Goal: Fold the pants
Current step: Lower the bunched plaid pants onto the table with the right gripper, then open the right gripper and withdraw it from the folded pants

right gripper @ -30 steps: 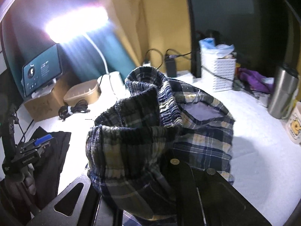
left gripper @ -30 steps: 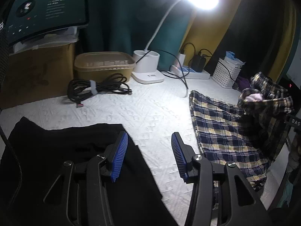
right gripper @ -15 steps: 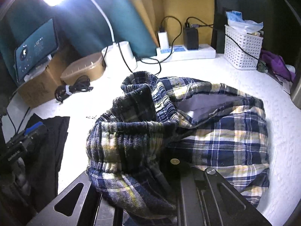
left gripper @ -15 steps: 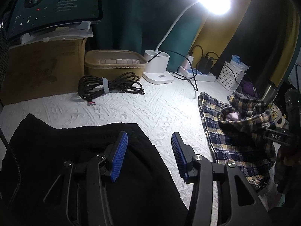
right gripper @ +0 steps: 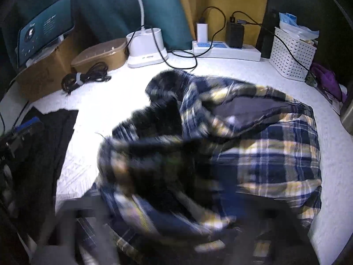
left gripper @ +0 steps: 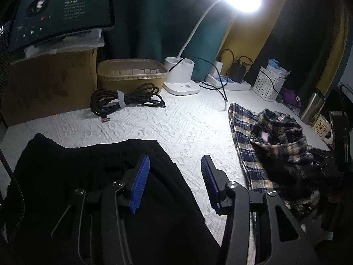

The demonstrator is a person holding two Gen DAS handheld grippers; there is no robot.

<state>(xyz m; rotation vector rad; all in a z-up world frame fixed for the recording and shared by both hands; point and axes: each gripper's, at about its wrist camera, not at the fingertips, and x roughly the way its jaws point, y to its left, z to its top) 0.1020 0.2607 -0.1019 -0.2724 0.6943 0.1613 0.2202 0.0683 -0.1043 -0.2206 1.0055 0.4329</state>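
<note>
Fingers first: our left gripper hangs half spread with nothing between its blue pads, tilted down over the near edge of the black garment that lies flat on the bench at our left. Our right gripper is a blur at the bottom of its own view; its jaws have just been opening, and we judge them released, with the plaid pants heaped right in front of them and, as far as the blur lets us tell, no longer pinched. From the left wrist view the pants sit well off to the right, a flat plaid panel running away from us toward the power strip, with the bunched waistband piled on its right side. So the long axis runs near to far, and the right hand is much the nearer one. We judge the next move is to regrip that heap and spread it along the panel. Farther back stand the lamp base and white basket.
</note>
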